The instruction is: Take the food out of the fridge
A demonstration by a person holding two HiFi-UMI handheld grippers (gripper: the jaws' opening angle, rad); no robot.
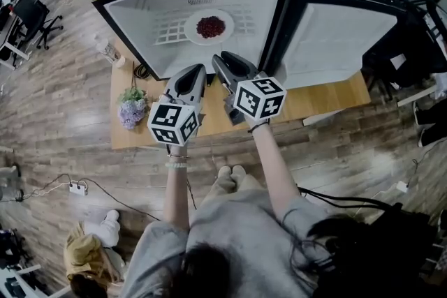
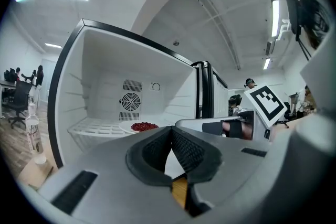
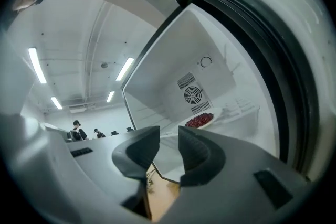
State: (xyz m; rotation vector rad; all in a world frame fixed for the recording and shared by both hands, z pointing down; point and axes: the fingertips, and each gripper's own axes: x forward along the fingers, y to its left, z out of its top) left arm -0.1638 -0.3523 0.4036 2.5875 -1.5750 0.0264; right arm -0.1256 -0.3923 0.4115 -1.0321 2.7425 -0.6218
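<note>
The fridge (image 1: 140, 17) stands open on the wooden table. A white plate (image 1: 192, 30) with a heap of red food (image 1: 210, 26) rests on its wire shelf. The red food (image 2: 143, 126) shows past the jaws in the left gripper view, and the red food (image 3: 199, 121) also appears in the right gripper view. My left gripper (image 1: 198, 72) hovers in front of the opening, short of the plate; its jaws (image 2: 171, 132) are shut with nothing in them. Beside it, my right gripper (image 1: 223, 61) also points at the fridge. Its jaws (image 3: 169, 140) stand open and empty.
The fridge door (image 1: 342, 38) hangs open at the right, its black seal (image 3: 273, 44) close beside my right gripper. A bunch of purple flowers (image 1: 132, 109) and a bottle (image 1: 109, 51) stand on the wooden table (image 1: 314, 102). People and office chairs (image 1: 31, 10) occupy the far left.
</note>
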